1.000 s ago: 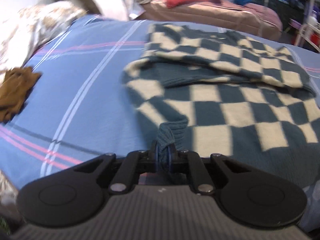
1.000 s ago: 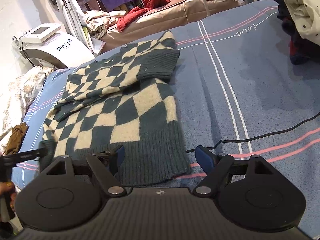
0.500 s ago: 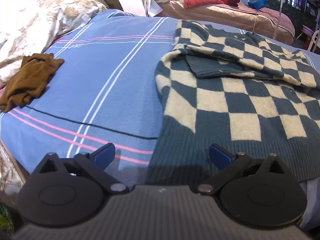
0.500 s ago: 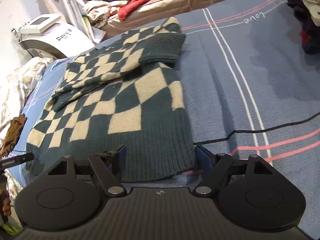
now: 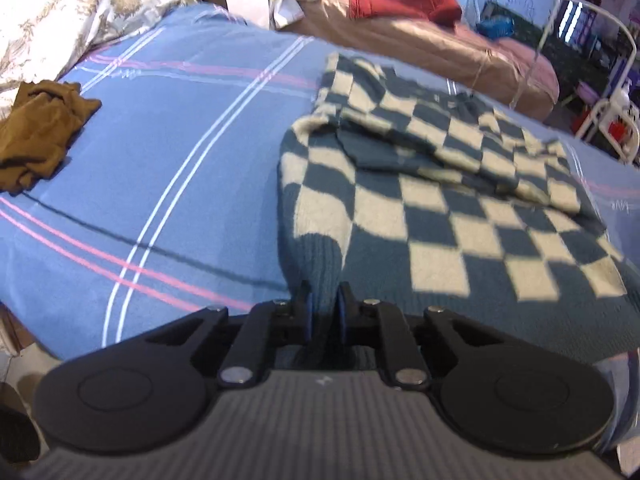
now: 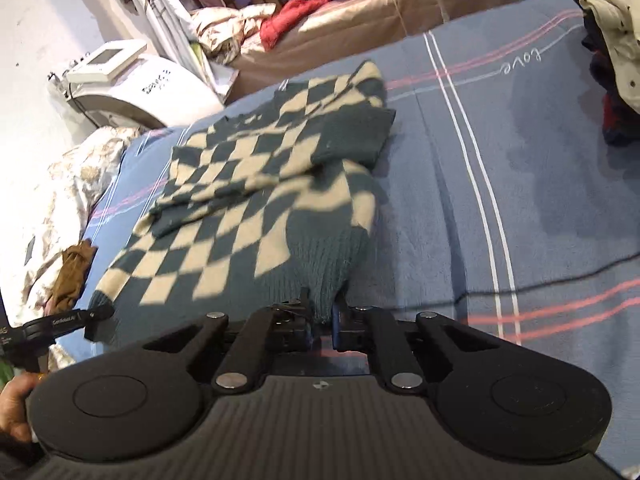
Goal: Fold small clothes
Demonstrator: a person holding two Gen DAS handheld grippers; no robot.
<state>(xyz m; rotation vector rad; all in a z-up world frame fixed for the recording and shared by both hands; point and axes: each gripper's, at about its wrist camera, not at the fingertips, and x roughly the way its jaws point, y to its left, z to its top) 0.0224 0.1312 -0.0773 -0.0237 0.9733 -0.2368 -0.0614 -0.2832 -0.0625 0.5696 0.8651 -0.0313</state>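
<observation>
Landmark: the checkered sweater (image 5: 460, 216) on the blue blanket (image 5: 168, 184). Left of the sweater, open blanket extends to a crumpled brown cloth (image 5: 36, 136) and a floral pillow (image 5: 60, 12). Right of the sweater, open blanket carries a thin black cable (image 6: 560, 280); a clothes pile (image 6: 608, 40) blocks the far right. Behind the sweater: a white machine (image 6: 132, 88).

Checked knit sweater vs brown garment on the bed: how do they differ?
The dark-green-and-cream checked knit sweater lies spread mostly flat, sleeves folded across; the plain brown garment sits crumpled. The sweater looks much larger. Tongs pinch only the sweater's hem. Both rest on the blue striped blanket.
</observation>
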